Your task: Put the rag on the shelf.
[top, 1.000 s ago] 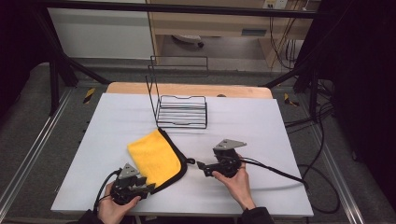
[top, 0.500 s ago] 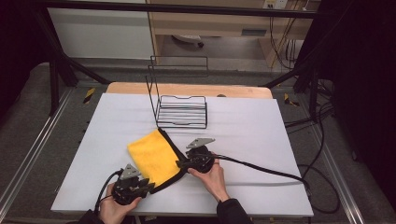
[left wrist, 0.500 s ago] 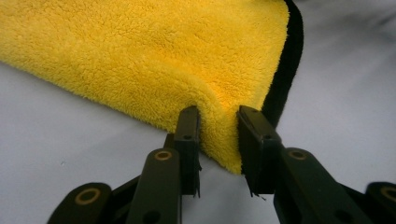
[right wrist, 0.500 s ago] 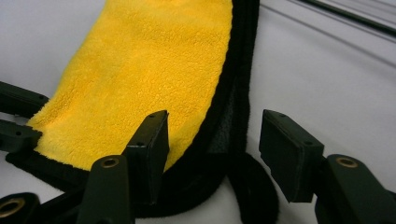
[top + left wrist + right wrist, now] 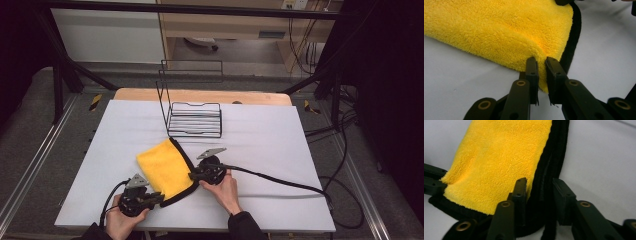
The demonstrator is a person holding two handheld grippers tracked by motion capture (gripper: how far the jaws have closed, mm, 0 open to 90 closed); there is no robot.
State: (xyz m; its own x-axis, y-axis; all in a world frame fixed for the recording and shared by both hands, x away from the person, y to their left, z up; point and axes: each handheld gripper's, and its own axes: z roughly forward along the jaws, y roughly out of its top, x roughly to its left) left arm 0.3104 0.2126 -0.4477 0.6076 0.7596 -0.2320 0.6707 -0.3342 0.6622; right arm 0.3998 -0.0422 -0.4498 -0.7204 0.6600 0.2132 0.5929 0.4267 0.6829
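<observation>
Yellow cloth (image 5: pixel 162 167) with black edging lies folded on the white counter (image 5: pixel 270 145), near side, just in front of the wire rack (image 5: pixel 195 119). Left tongs (image 5: pixel 541 75) pinch the cloth's near corner, jaws closed on the pile, likely anchoring it. Right tongs (image 5: pixel 539 192) sit spread around the black edge, one jaw on the yellow, the other on bare counter; not yet clamped. Probable intent: take the edge while the corner is held, so the cloth can be lifted or folded without sliding. Rack stands empty behind.
</observation>
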